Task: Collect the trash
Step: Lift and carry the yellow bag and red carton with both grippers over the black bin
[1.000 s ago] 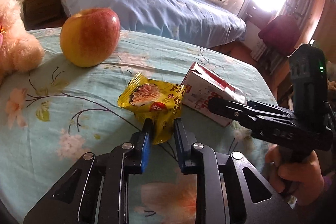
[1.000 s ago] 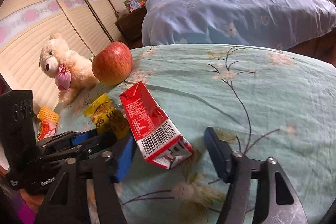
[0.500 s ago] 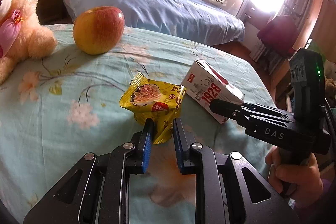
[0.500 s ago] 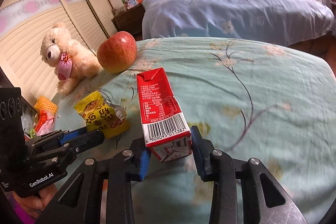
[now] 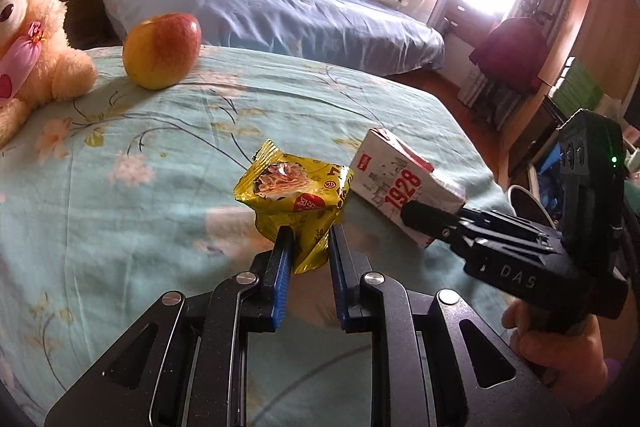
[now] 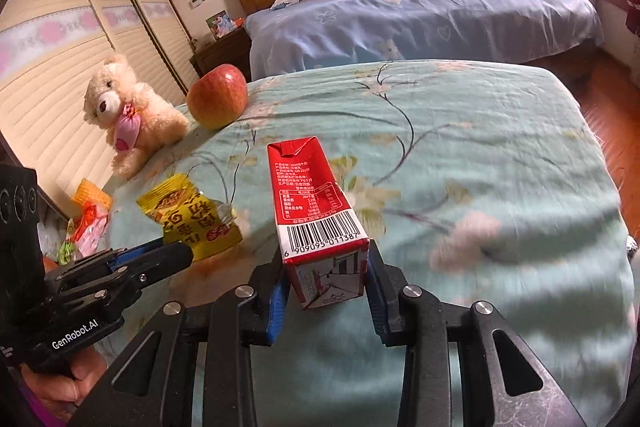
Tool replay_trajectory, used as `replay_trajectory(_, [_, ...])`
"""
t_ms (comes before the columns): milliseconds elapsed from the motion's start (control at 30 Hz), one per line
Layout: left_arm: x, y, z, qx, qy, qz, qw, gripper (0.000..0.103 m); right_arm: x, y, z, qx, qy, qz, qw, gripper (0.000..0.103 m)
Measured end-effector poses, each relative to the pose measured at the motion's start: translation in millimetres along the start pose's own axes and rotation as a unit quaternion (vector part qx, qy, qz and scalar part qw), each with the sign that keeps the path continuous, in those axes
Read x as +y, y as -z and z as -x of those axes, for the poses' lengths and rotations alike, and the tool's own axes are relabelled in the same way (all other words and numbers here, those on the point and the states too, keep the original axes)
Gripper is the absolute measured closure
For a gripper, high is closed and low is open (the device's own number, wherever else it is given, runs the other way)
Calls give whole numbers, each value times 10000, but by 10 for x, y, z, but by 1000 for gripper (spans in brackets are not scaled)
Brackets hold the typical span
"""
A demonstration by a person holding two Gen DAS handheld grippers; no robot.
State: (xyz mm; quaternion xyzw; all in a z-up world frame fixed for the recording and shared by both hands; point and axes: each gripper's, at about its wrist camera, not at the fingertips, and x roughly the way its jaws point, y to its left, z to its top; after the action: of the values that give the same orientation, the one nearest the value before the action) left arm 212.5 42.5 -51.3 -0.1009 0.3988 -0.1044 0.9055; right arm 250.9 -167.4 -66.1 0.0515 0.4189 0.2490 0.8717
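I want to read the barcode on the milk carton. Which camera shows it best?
The right wrist view: the milk carton faces it, barcode and digits sharp, clamped in the right gripper. The left wrist view shows only its white "1928" side, no barcode.

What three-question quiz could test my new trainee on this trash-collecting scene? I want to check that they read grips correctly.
1. True or false: the left gripper is shut on the yellow snack packet.
2. What does the right gripper hold? A: apple; B: red milk carton; C: teddy bear.
3. Fill in: the apple sits on the floral cloth next to the ____.

Key
1. True.
2. B, the red milk carton, clamped at its base.
3. Teddy bear.
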Motion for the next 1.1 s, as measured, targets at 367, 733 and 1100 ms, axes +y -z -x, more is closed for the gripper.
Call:
replay_trajectory(367, [9, 154, 141, 12, -15, 97, 10000, 86, 93, -24, -117, 97, 142, 211, 9996, 54])
replay_trajectory(733, [-170, 197, 182, -4, -83, -74, 9999, 86, 112, 87, 16, -39, 239, 57, 9997, 71])
replay_trajectory(1100, [-425, 220, 181, -20, -72, -363, 9993, 86, -32, 214, 441, -511, 334, -250, 9978, 71])
